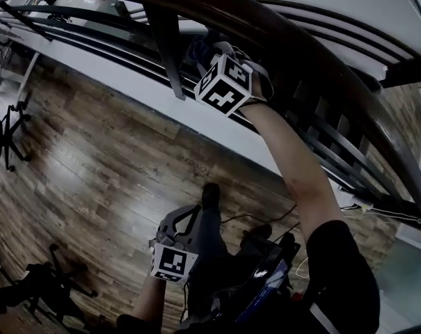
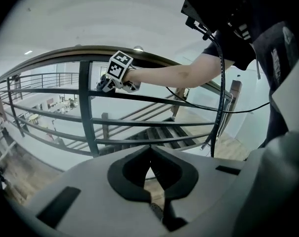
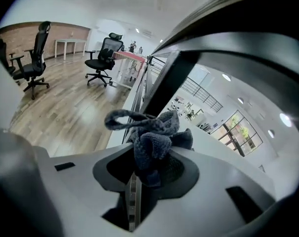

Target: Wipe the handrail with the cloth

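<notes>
Right gripper view gives the plainest look at the cloth (image 3: 156,137): a dark, knitted wad bunched up between the jaws of the right gripper (image 3: 148,169), which are clamped on its lower part, with one loop of fabric sticking out to the left. Close above it arches the dark handrail (image 3: 258,14), and a slanted post (image 3: 164,83) runs down just behind the wad. Whether the fabric actually touches the rail cannot be told from any view. From the head view, the right gripper (image 1: 209,54) is raised at arm's length beside a post (image 1: 167,47), tucked just under the curved handrail (image 1: 280,30), with a bluish edge of the cloth (image 1: 198,49) showing past its marker cube (image 1: 225,83). The left gripper (image 1: 186,218) hangs low in front of the body, well apart from the rail. In its own view the left gripper (image 2: 150,149) has its jaw tips together on nothing, and the right gripper (image 2: 107,83) shows far off, just beneath the handrail (image 2: 55,55). My judgement is that the wiping is at an early stage, or between strokes. To do it well, press the free bulk of the wad onto the rail — not the hard jaw tips — and draw it along the curve in long overlapping passes, working round the post rather than bumping it. Beyond lie lower rails (image 2: 139,122), a staircase (image 2: 154,135), a wood floor (image 1: 92,158) and office chairs (image 3: 102,58).
</notes>
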Motion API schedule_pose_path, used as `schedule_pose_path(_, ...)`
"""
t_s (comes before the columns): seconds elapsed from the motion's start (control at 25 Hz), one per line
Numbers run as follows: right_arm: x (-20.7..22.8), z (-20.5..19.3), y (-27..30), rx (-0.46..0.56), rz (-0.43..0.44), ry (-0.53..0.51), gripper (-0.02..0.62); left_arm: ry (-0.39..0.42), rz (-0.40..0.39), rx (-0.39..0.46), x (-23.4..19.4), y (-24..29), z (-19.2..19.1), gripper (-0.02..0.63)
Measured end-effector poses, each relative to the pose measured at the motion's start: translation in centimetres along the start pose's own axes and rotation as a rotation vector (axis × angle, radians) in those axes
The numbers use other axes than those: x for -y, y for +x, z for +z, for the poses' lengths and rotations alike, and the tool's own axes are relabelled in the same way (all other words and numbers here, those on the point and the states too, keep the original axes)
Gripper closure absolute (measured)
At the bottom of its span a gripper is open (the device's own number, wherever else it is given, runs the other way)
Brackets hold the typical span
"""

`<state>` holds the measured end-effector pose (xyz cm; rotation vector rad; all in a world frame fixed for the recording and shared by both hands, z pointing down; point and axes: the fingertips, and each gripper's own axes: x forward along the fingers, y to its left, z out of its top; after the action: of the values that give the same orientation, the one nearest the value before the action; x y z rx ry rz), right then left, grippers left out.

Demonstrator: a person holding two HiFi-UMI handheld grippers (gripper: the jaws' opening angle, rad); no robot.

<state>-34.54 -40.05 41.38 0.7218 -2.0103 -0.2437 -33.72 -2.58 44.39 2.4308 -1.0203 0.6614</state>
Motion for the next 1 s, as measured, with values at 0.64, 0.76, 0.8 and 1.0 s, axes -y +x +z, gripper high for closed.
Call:
schedule_pose_path(0.64,2.4,-30.6,-22.4,-0.136,-0.189,0.394,0.485,0.317,-0.376,-0.051,17.6,8.2,6.1,0.600)
schedule_pose_path(0.76,2.6,-38.0,-28.1,-0.146,-0.262,0.483,0.485,0.374,-0.452,-0.054,23.1,9.7,7.0,0.600)
schedule_pose_path(0.8,2.6,-40.8,-30.2,-0.154,-0.290,0.515,0.485,0.393,-0.473,-0.059,25.0,10.4,7.1,0.600)
schedule_pose_path(1.0,2.8,-55.9,-41.7,-0.215,-0.457,0.664,0.485,0.471,-0.569,-0.065,35.2,13.2,7.9,0.600)
